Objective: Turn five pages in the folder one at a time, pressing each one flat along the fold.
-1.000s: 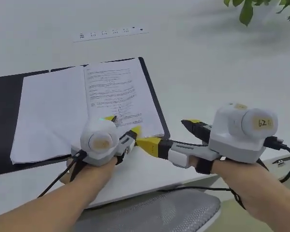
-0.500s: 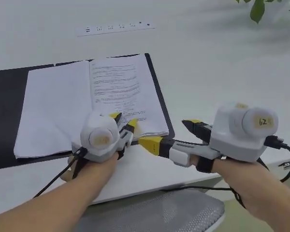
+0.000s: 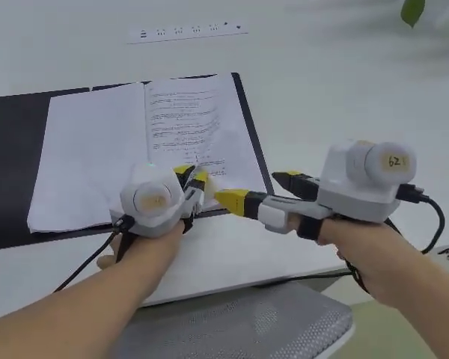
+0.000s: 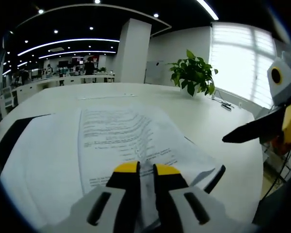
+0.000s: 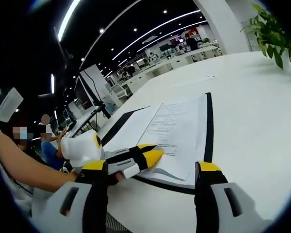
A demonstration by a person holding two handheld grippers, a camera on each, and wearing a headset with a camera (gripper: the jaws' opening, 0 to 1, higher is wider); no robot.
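Observation:
The black folder (image 3: 7, 134) lies open on the white table, a blank sheet (image 3: 90, 157) on its left and a printed page (image 3: 194, 127) on its right. My left gripper (image 3: 192, 178) sits low over the near edge of the printed page (image 4: 121, 131). Its yellow tips (image 4: 145, 169) are shut, with no sheet seen between them. My right gripper (image 3: 253, 187) stands open just right of it, at the folder's near right corner. In the right gripper view its jaws (image 5: 153, 170) are spread wide, and the left gripper (image 5: 150, 154) touches the page (image 5: 179, 131).
A power strip (image 3: 185, 31) lies on the table beyond the folder. A potted plant (image 4: 193, 73) stands at the far right. A grey chair seat (image 3: 247, 321) sits under the table's near edge (image 3: 232, 280), and cables hang from both grippers.
My left gripper has moved forward from the page's near corner onto the printed page. The right gripper, still open, has edged closer to the folder's corner. The head camera has tilted down.

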